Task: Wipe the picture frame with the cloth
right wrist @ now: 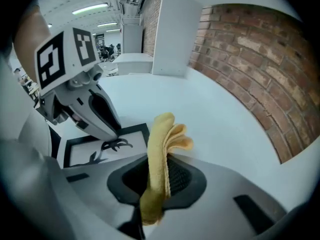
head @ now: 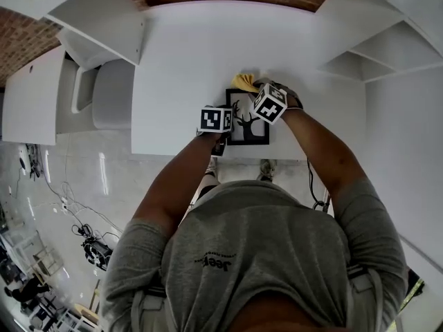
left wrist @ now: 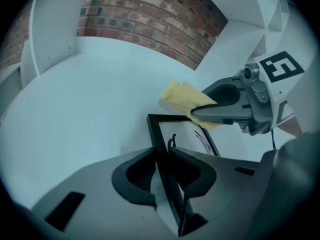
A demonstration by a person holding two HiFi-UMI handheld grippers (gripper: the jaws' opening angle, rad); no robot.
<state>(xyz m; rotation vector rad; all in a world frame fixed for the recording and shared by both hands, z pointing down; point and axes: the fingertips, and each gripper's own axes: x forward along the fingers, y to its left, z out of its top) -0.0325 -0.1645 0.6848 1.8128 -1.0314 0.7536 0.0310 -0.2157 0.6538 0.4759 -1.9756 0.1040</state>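
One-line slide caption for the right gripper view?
Right gripper pinching a folded yellow cloth beside the black picture frame on a white table.

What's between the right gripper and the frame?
The cloth, pinched in the right gripper, at the frame's far corner; the left gripper view shows it.

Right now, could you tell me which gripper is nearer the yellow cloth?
Right. The right gripper is shut on the yellow cloth; the left gripper clamps the picture frame, apart from the cloth.
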